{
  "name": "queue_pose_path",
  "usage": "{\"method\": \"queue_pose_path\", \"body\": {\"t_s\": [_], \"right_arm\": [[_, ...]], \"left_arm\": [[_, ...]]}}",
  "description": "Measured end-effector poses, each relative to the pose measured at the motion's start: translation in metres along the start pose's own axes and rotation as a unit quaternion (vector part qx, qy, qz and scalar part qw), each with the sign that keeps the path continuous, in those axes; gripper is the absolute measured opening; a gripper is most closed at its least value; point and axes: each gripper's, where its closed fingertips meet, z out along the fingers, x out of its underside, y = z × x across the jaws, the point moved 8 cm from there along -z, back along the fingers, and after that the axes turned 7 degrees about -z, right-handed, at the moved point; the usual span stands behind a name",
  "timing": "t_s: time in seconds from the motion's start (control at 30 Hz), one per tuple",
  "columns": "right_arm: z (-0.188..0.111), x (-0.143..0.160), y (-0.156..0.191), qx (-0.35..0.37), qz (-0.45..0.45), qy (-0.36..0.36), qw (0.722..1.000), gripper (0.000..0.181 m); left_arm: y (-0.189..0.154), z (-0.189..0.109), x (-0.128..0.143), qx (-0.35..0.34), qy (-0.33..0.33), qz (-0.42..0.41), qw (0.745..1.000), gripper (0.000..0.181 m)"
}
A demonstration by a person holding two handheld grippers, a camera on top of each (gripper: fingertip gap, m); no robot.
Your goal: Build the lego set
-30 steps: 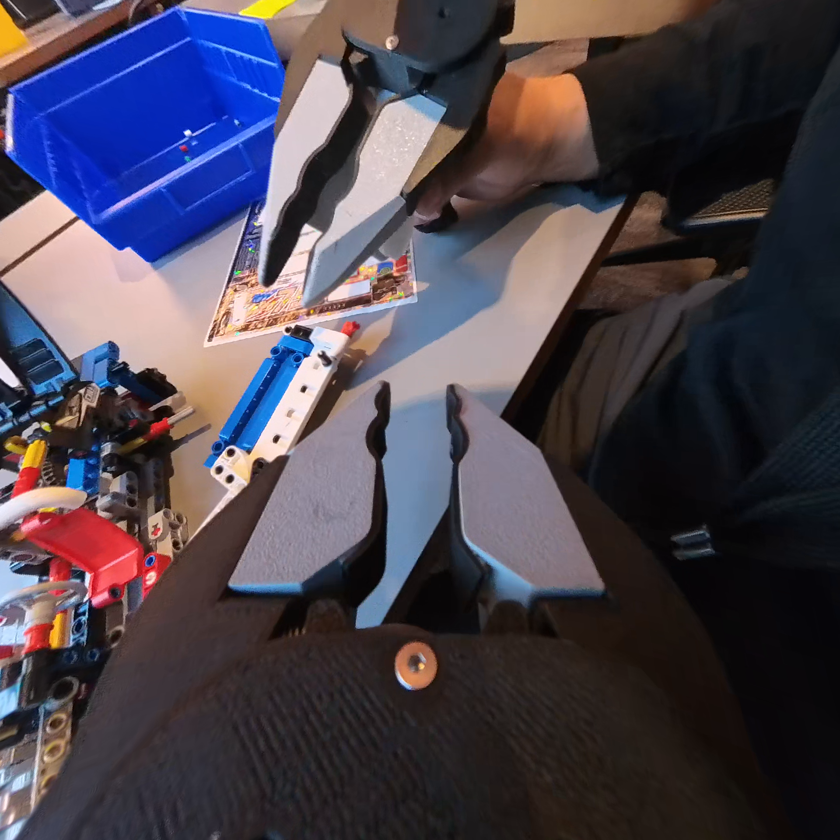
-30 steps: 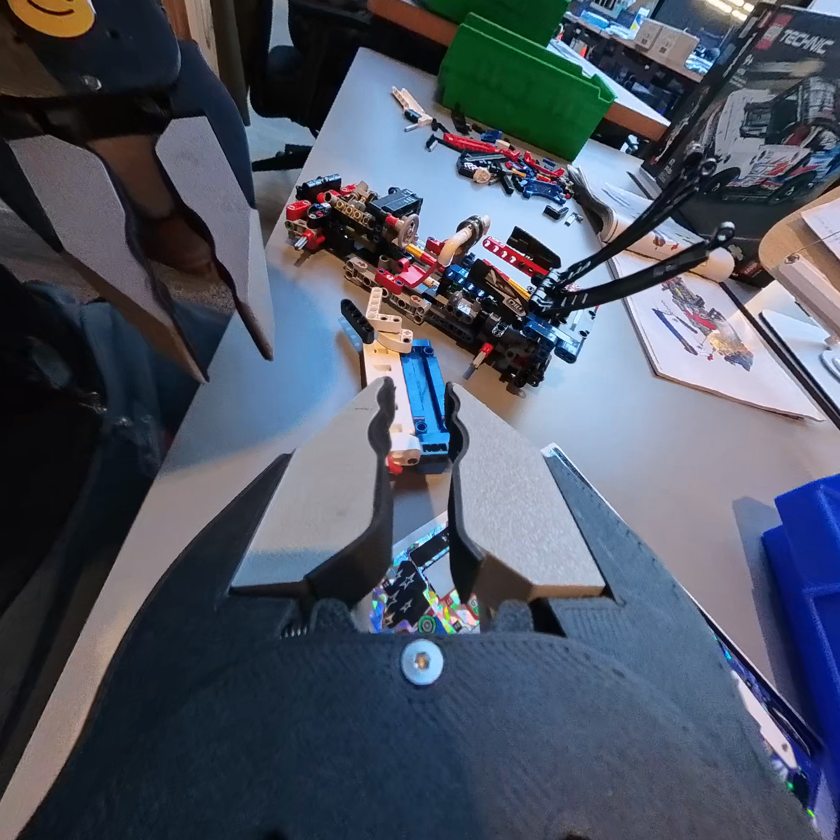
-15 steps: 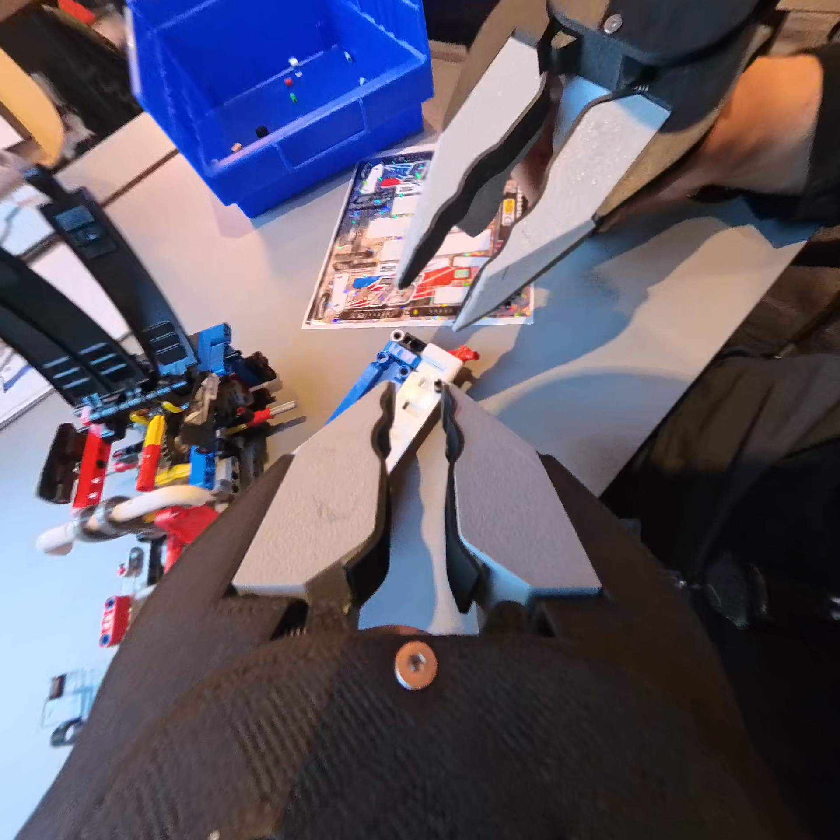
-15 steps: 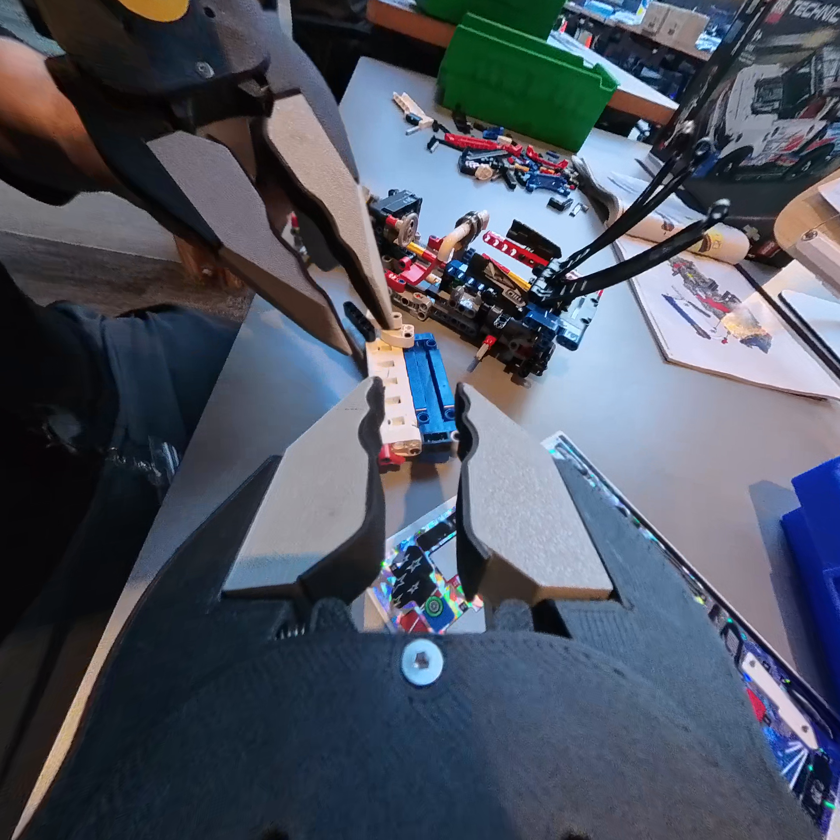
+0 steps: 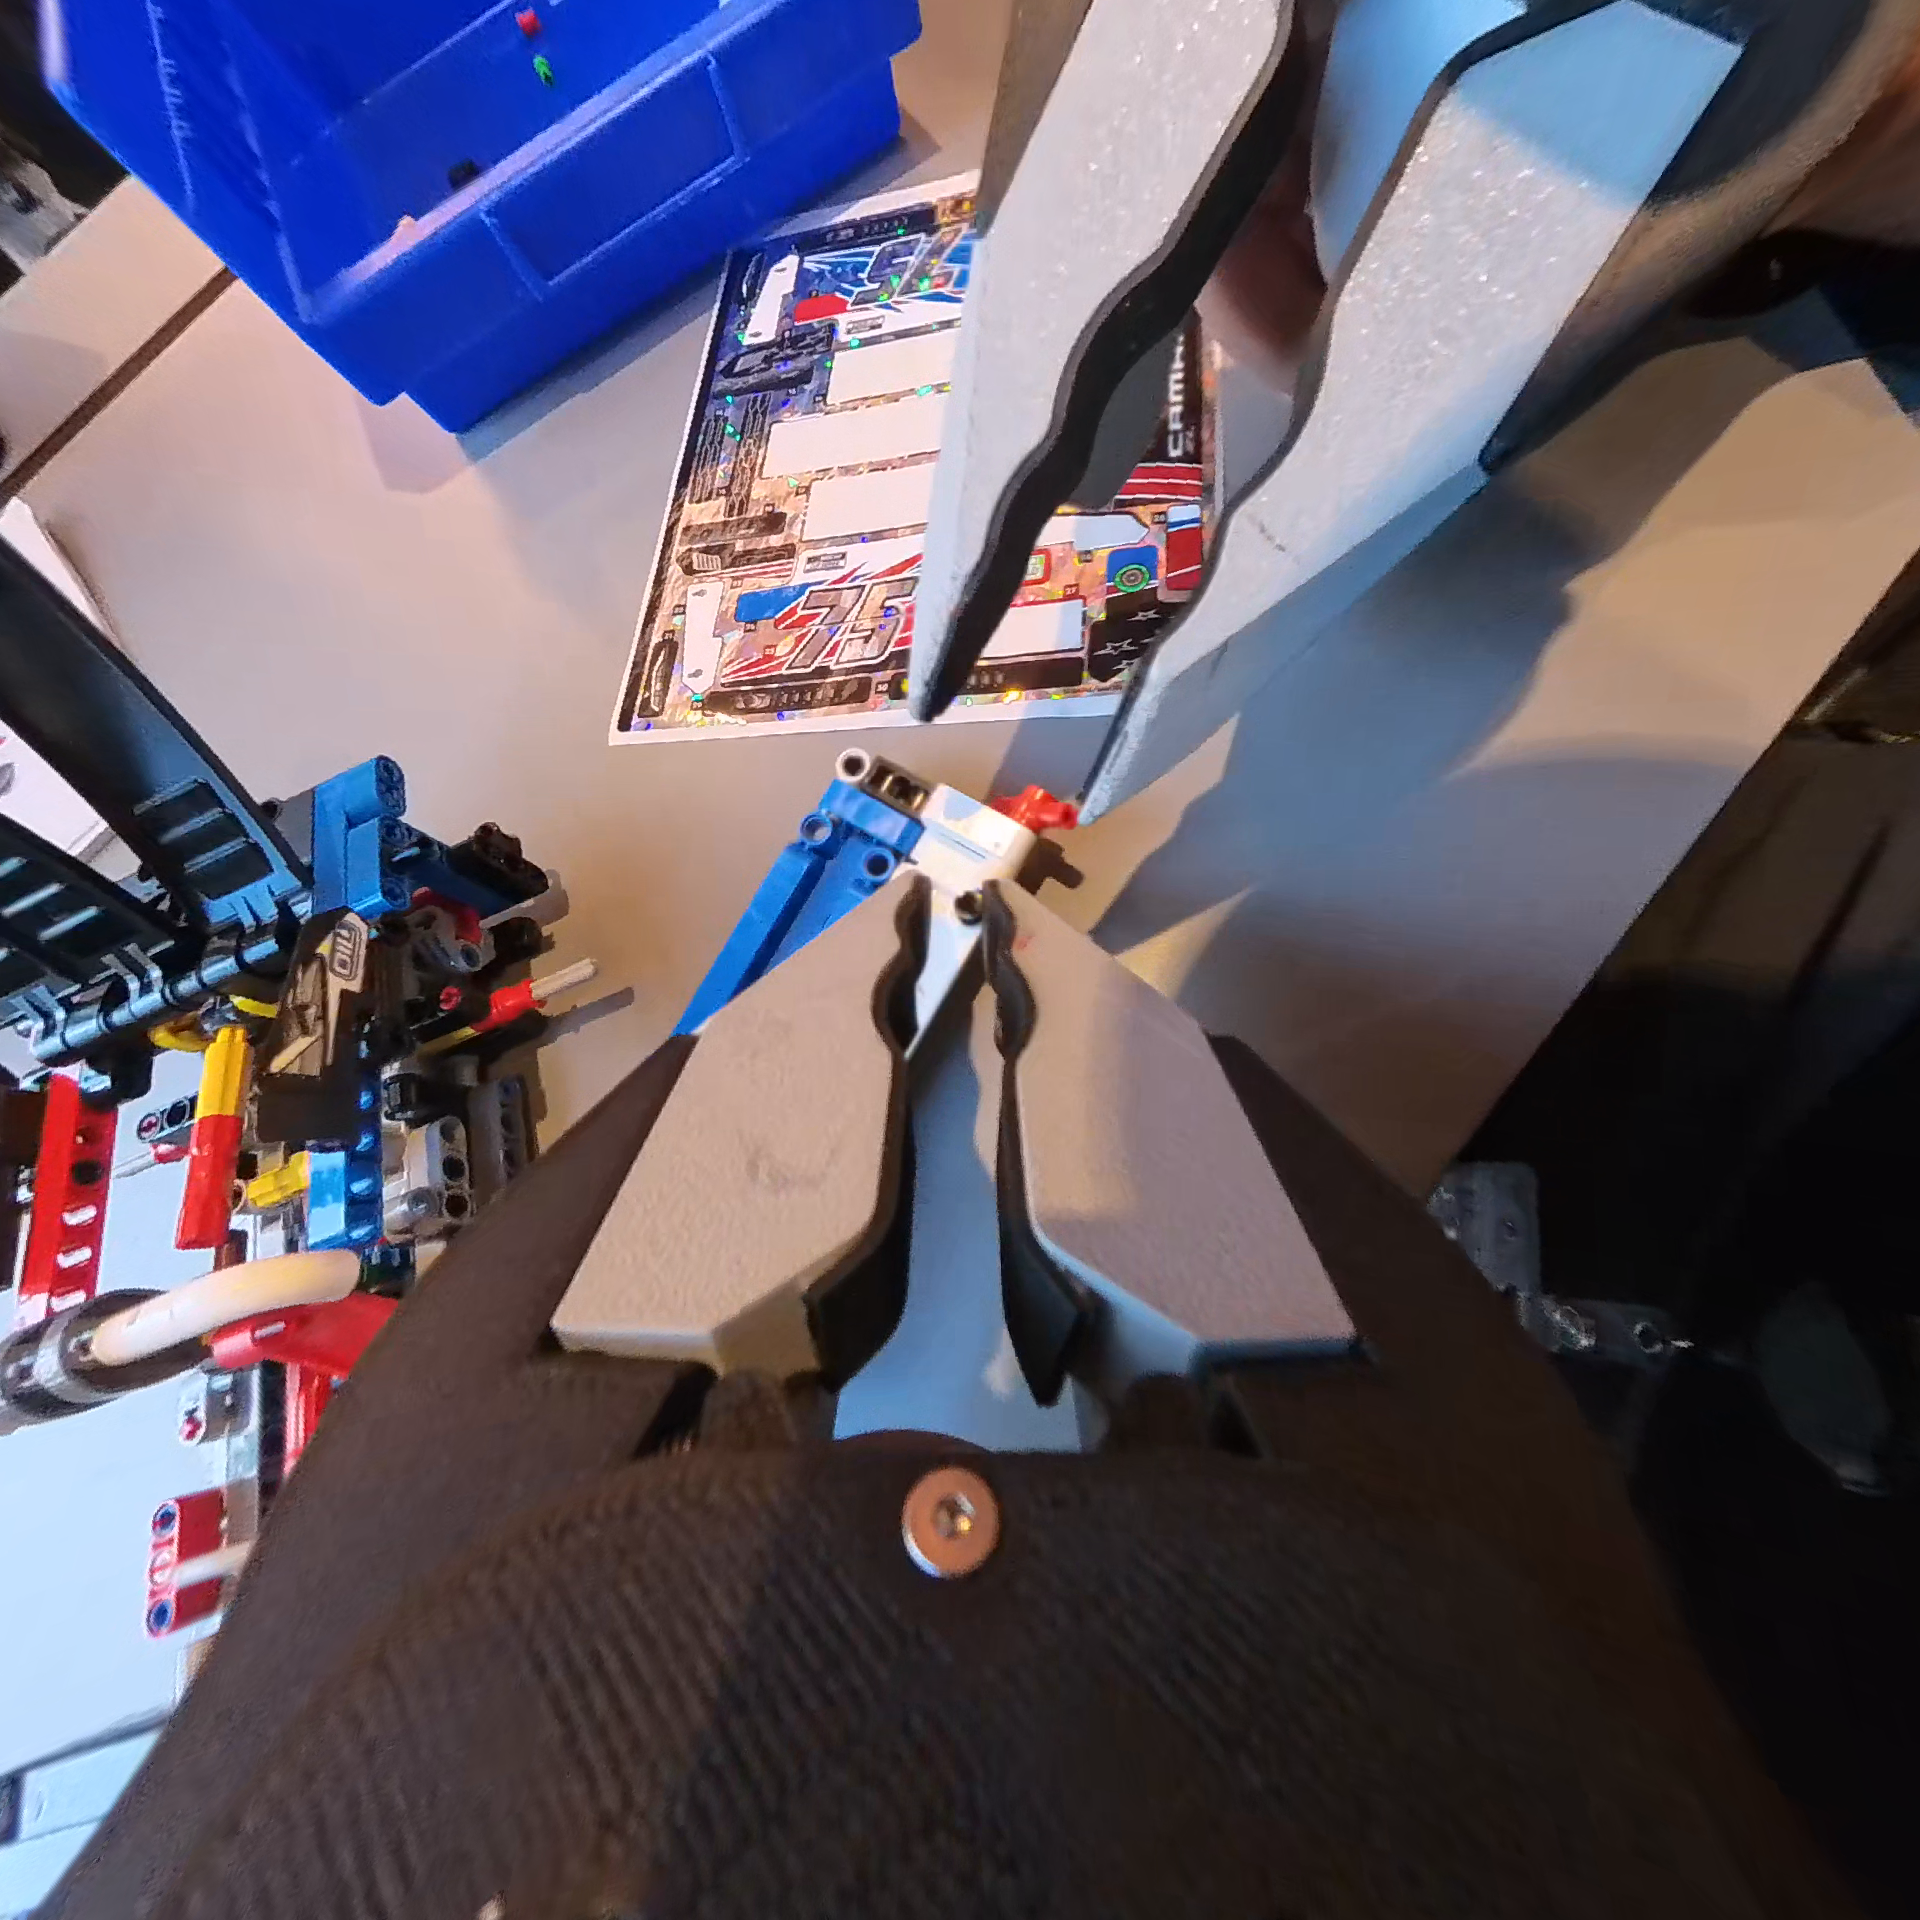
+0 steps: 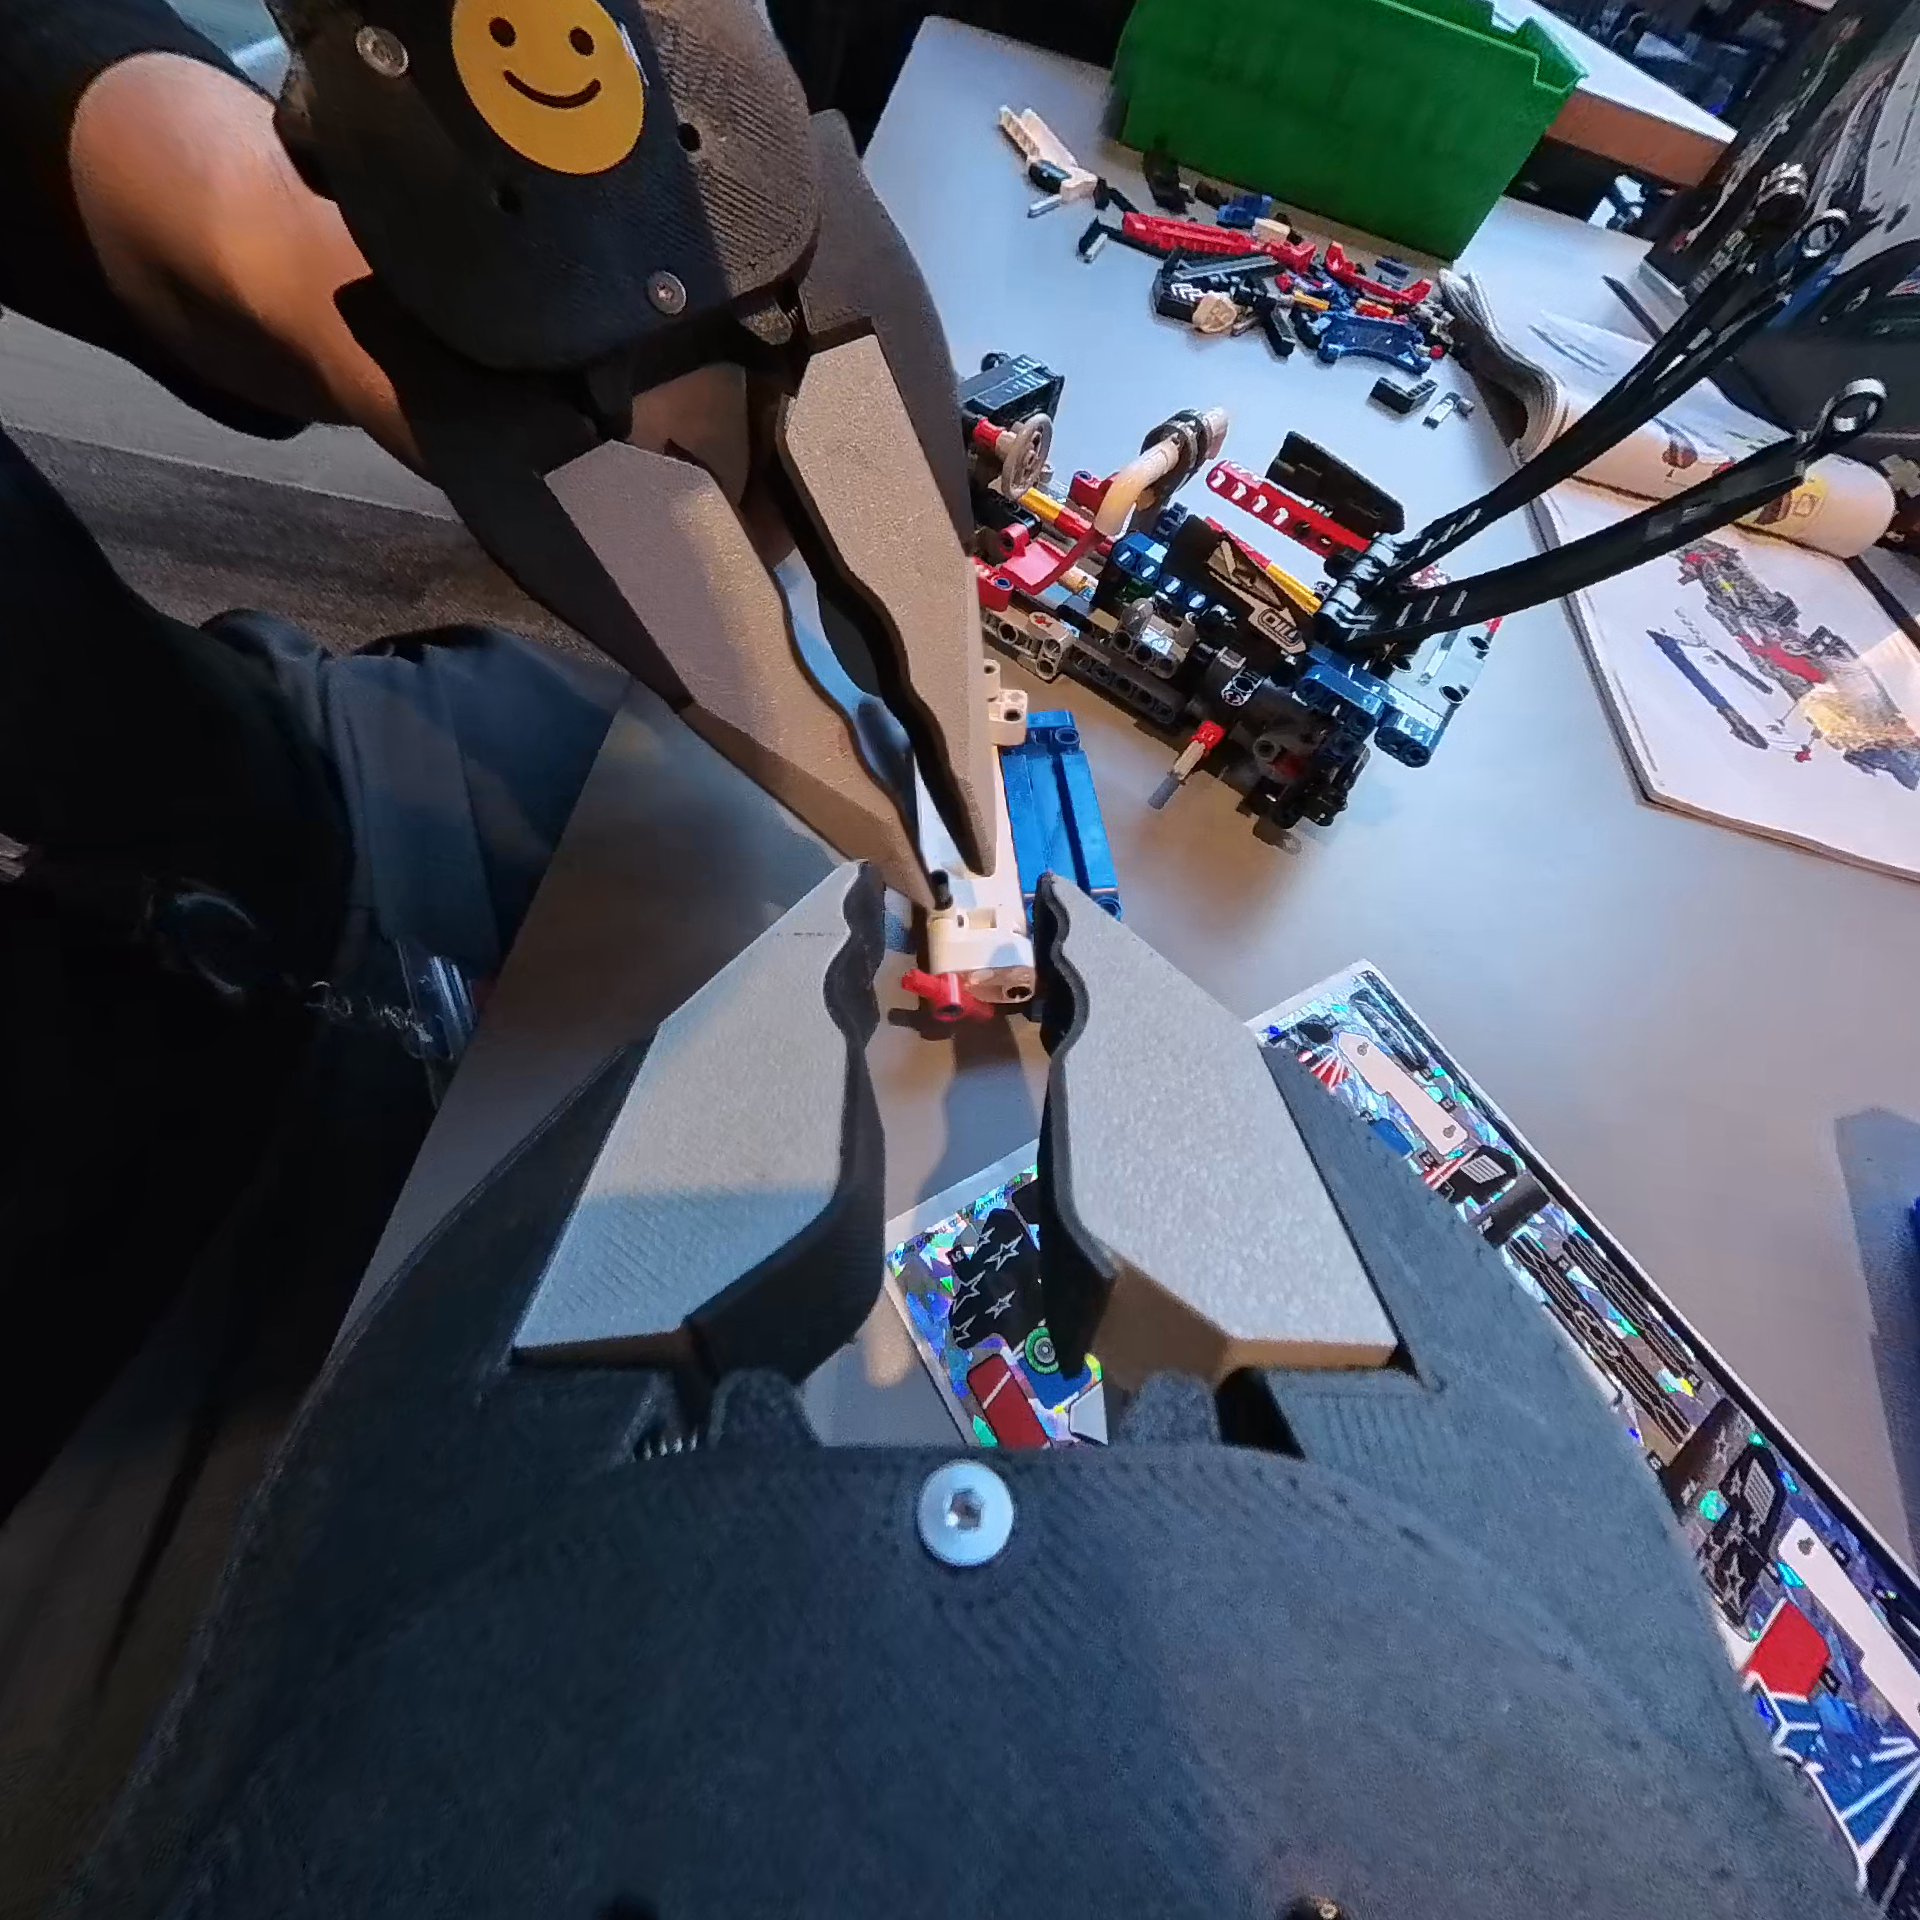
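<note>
Left claw (image 5: 951, 914) pinches the white-and-blue beam assembly (image 5: 961, 847) on the bench (image 5: 416, 623); right claw (image 6: 951, 961) straddles its end, wide.

Two handheld grippers, the left gripper (image 5: 954, 902) and the right gripper (image 6: 961, 914), meet over one grey table (image 6: 1455, 935). On it sit one blue bin (image 5: 499, 177), one green bin (image 6: 1340, 114), one sticker sheet (image 5: 831, 499), one open instruction booklet (image 6: 1766, 686), one large part-built lego model (image 6: 1195, 613), one smaller white-and-blue lego assembly (image 6: 1023, 821) and one scattered pile of loose pieces (image 6: 1278, 281).
</note>
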Motion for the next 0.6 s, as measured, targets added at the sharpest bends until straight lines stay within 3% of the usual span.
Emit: {"method": "queue_pose_path", "body": {"t_s": [0.43, 0.6], "right_arm": [[0.0039, 0.0011, 0.0008, -0.012, -0.002, 0.011, 1.000, 0.026], [0.0036, -0.0025, 0.0073, -0.025, -0.045, -0.006, 0.999, 0.027]], "left_arm": [[-0.0043, 0.0031, 0.0084, 0.004, 0.005, 0.049, 0.999, 0.002], [-0.0042, 0.0036, 0.0100, 0.005, 0.009, 0.079, 0.997, 0.002]]}}
